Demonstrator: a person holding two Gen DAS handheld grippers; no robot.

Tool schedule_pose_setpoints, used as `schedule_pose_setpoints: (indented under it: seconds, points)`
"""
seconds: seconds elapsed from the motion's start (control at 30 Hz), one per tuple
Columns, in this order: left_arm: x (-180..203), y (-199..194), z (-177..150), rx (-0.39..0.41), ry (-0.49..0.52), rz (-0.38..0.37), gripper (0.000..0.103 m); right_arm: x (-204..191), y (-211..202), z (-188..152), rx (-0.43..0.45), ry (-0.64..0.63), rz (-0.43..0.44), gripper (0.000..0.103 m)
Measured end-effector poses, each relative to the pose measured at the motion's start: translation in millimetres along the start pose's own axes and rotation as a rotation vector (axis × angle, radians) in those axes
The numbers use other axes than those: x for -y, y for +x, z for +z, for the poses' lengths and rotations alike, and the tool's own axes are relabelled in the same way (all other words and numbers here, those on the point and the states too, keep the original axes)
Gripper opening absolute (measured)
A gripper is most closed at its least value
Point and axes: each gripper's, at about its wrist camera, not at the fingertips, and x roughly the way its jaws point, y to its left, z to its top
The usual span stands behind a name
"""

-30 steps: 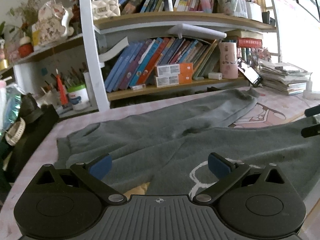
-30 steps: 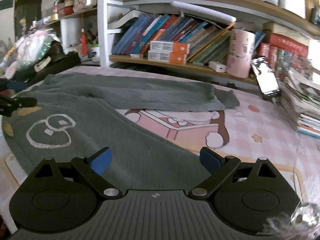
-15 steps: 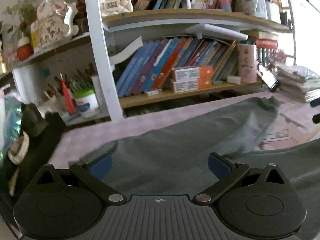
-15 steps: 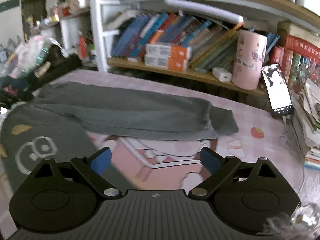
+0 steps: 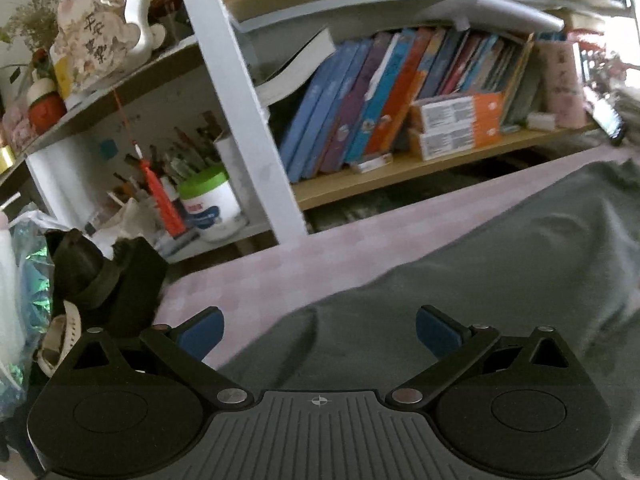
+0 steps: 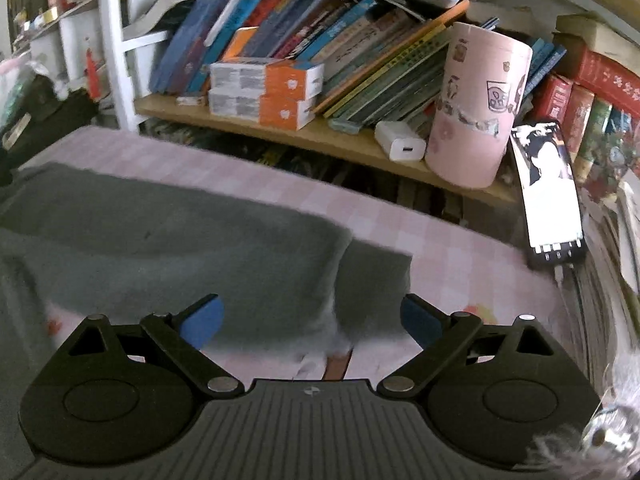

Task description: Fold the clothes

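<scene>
A grey-green garment (image 5: 460, 280) lies spread on the pink checked tabletop (image 5: 288, 268). In the left wrist view my left gripper (image 5: 318, 330) is open just above the garment's near-left shoulder edge, with nothing between its blue pads. In the right wrist view the garment's sleeve (image 6: 180, 240) stretches across, ending in a cuff (image 6: 372, 276). My right gripper (image 6: 310, 320) hovers open over that cuff end, its pads on either side of the sleeve's lower edge, not touching it as far as I can tell.
A bookshelf (image 5: 400, 92) with leaning books runs along the table's far edge. A pink cylinder (image 6: 476, 104), a white charger (image 6: 402, 146) and a leaning phone (image 6: 550, 192) stand at the right. A black bag (image 5: 104, 276) and a white jar (image 5: 210, 208) sit at the left.
Both grippers have moved forward toward the shelf. The left one went from over the garment's body to its far-left shoulder edge; the right one went from the body to the sleeve's cuff. Both stayed open.
</scene>
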Motion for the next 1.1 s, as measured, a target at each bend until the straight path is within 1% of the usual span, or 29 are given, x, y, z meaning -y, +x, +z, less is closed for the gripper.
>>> schedule_pose_setpoints:
  seconds: [0.17, 0.27, 0.3, 0.33, 0.37, 0.4, 0.43, 0.57, 0.73, 0.83, 1.0, 1.07, 1.1]
  points:
    - [-14, 26, -3, -0.041, -0.009, -0.015, 0.103, 9, 29, 23, -0.025, -0.035, -0.031, 0.095]
    - [-24, 41, -3, -0.069, -0.024, -0.034, 0.103, 7, 45, 34, -0.034, -0.072, -0.036, 0.091]
    - [-28, 44, -3, -0.072, -0.039, -0.041, 0.102, 7, 50, 37, -0.038, -0.084, -0.036, 0.085]
    - [-32, 48, -2, -0.071, -0.054, -0.041, 0.101, 6, 57, 40, -0.048, -0.101, -0.040, 0.076]
    - [-34, 50, -2, -0.068, -0.060, -0.036, 0.094, 5, 64, 42, -0.068, -0.124, -0.053, 0.071]
    - [-35, 53, -1, -0.068, -0.053, -0.034, 0.087, 3, 71, 43, -0.087, -0.147, -0.068, 0.063]
    - [-36, 56, 0, -0.071, -0.039, -0.036, 0.085, 3, 77, 43, -0.101, -0.167, -0.077, 0.060]
    - [-35, 67, 0, -0.096, 0.000, -0.094, 0.085, 6, 93, 43, -0.129, -0.193, -0.074, 0.060]
    - [-31, 86, -5, -0.150, 0.027, -0.192, 0.085, 18, 99, 45, -0.122, -0.165, -0.011, 0.061]
    - [-37, 94, -6, -0.149, -0.019, -0.234, 0.085, 27, 102, 46, -0.125, -0.123, 0.034, 0.061]
    - [-52, 108, -9, -0.174, -0.142, -0.298, 0.086, 38, 106, 42, -0.111, -0.015, 0.083, 0.061]
    - [-55, 109, -10, -0.178, -0.159, -0.315, 0.085, 41, 105, 39, -0.100, 0.012, 0.093, 0.062]
    - [-55, 108, -9, -0.180, -0.156, -0.319, 0.082, 40, 104, 39, -0.098, 0.013, 0.093, 0.060]
